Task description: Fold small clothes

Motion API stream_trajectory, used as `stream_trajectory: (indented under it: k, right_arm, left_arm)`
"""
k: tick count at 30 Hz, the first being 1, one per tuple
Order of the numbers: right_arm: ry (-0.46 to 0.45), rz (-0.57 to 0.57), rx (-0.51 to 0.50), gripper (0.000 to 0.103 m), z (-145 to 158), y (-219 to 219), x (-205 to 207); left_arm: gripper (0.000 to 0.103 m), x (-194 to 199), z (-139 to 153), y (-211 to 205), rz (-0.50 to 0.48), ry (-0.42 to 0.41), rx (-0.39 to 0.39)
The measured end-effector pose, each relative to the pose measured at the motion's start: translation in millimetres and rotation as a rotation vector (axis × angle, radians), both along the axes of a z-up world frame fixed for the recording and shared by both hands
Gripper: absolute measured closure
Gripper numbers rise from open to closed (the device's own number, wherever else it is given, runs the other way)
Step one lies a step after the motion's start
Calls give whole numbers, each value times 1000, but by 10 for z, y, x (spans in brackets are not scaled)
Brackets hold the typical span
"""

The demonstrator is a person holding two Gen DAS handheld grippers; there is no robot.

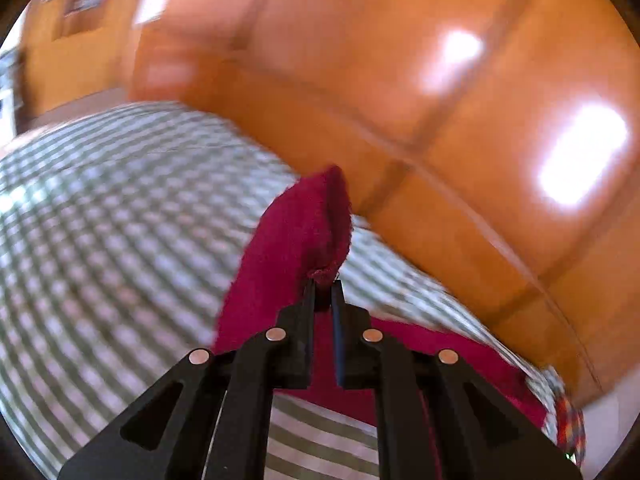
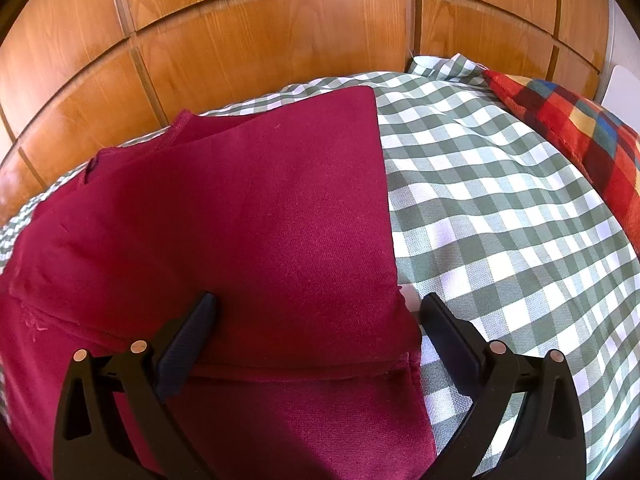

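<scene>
While left claw point(image 1: 323, 286) pinches red garment point(image 1: 296, 232), right claw point(image 2: 316, 308) gapes wide.

Bright daylight; blurred left view

No legible text or labels.

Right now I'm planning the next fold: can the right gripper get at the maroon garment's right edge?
Probably yes. The right gripper is open, its fingers straddling the maroon garment edge, with only checked bedcover beside it and nothing between.
</scene>
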State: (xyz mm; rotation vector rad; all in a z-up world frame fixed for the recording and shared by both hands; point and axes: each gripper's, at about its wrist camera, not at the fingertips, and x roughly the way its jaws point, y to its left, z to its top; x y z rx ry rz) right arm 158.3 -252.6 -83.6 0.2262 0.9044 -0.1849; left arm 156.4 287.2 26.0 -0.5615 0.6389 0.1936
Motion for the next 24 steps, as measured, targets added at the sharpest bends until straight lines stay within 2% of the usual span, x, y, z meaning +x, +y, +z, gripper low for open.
stream_trajectory:
  k: [5,9,11,12,14,16,18,20,22,23,24]
  right_arm:
    - [-7,-5,13,3,6,-21,-11]
    - [-12,-9,22,3,11,-24,-24]
    - [-13,-13,26,3,17,-24,-36]
    - [-13,-18,27,3,26,-25,-46]
    - [-15,-46,26,3,67,-56,-106]
    - [-28,-94,8,3,125,-80,-202]
    - [-65,-118,-17,3,245,-64,-353]
    - [-101,-76,-8,5,373,34,-448]
    - [-127,13,31,7,504,236,-478]
    - [-131,84,73,9,561,385,-457]
    - [-124,163,121,13,601,554,-406]
  left_arm:
    - [96,68,58,-1181,-235,-19,92]
    - [96,159,-232,-2025,-390,55,106]
    - [92,224,-439,-2315,-438,111,127]
    - [87,227,-546,-2438,-457,147,134]
    - [81,266,-744,-2536,-461,201,135]
    - [61,167,-812,-2549,-439,209,147]
    - [50,1,-815,-2490,-421,194,166]
    - [43,-173,-837,-2403,-397,190,207]
    - [39,-299,-873,-2350,-376,192,230]
    - [38,-351,-892,-2318,-364,189,250]
    - [32,-403,-909,-2315,-353,183,286]
